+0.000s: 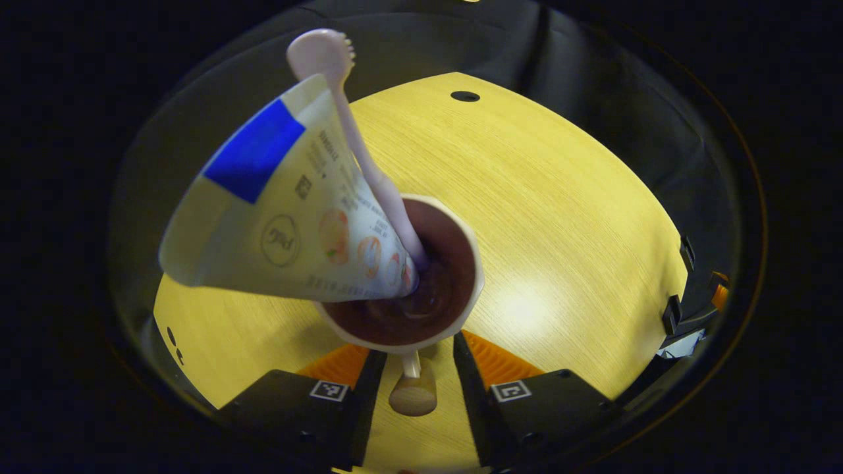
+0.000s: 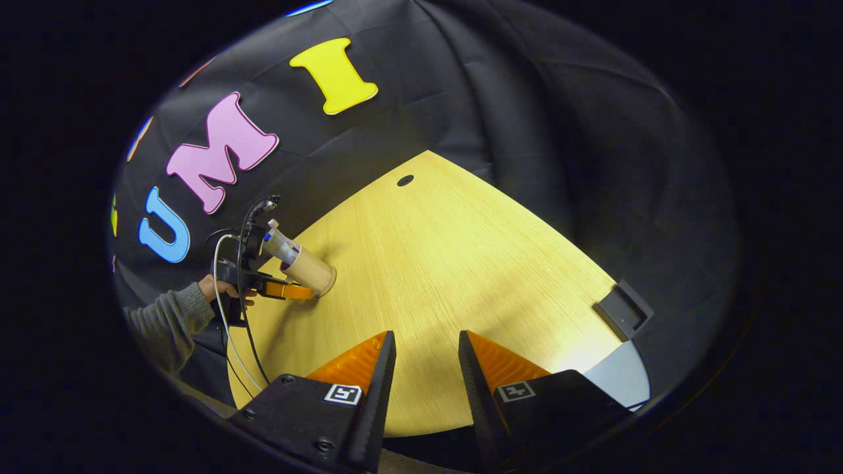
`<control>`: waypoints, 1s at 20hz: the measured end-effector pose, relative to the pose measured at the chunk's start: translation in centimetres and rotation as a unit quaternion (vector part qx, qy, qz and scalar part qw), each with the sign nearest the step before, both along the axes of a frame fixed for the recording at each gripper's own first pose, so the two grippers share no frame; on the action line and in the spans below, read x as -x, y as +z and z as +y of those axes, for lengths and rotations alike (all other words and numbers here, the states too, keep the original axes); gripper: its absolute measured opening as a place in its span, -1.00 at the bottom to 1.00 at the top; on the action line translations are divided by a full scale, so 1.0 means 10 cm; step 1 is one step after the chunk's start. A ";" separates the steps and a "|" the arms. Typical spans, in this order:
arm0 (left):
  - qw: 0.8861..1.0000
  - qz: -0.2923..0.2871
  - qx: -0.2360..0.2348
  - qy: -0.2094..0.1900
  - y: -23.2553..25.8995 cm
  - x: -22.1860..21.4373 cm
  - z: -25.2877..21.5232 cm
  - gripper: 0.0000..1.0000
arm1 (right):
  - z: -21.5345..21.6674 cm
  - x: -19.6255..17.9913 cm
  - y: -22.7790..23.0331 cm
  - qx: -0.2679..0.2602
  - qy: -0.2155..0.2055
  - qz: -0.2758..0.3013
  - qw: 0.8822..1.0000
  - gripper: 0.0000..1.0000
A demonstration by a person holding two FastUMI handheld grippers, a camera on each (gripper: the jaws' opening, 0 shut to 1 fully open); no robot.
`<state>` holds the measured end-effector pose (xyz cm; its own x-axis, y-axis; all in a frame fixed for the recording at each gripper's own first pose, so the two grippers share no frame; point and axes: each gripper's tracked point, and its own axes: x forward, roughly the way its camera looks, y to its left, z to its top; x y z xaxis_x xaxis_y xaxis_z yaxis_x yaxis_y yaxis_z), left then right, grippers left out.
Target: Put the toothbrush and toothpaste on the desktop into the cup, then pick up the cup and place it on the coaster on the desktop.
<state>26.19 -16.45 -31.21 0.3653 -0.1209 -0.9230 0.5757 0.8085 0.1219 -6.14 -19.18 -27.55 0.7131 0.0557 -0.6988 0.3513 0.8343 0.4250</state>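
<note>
So my left gripper (image 1: 411,359) had the cup (image 1: 421,289) right in front of its camera, with both fingers pressed against the sides of the cup's lower part, so it was grasping it. The toothpaste (image 1: 283,210) and the toothbrush (image 1: 369,158) were both standing in the cup, leaning out toward the upper left, brush head at the top. There was a little wooden knob (image 1: 413,394) showing just under the cup between the fingers (handle or something else, I couldn't tell). Whether the cup was sitting on the desk (image 1: 560,217) or lifted off it, I couldn't tell from that angle either.

My right gripper (image 2: 427,359) was released, fingers spread apart with nothing between them, over the desk. From its view I could see the cup far off to the left, with the hand (image 2: 220,289) and grey sleeve (image 2: 168,322) behind it. A dark flat square (image 2: 622,309) sat at the desk's right edge.
</note>
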 end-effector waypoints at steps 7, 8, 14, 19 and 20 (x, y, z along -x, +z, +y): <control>0.999 -0.031 0.013 0.004 0.24 0.03 0.06 0.50 | 0.11 -0.07 0.01 -0.002 0.007 -0.003 1.000 0.18; 0.999 -0.036 0.018 0.005 0.29 0.05 0.07 0.51 | 0.15 -0.09 0.02 -0.002 0.011 -0.004 1.000 0.19; 0.996 -0.058 0.059 0.036 0.62 0.28 0.25 0.51 | 0.46 -0.22 0.05 -0.002 0.044 -0.011 0.999 0.18; 0.986 -0.032 0.111 0.124 0.76 0.74 0.65 0.51 | 0.94 -0.37 0.09 0.000 0.097 -0.015 0.995 0.18; 0.983 -0.029 0.116 0.142 0.75 0.83 0.76 0.52 | 1.04 -0.39 0.11 0.001 0.108 -0.017 0.994 0.18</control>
<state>17.89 -8.81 -23.70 0.4658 -0.2123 -0.8591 0.3208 0.9453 -0.0597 -2.22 -8.79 -26.41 0.7077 0.2088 -0.6750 0.1493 0.8896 0.4317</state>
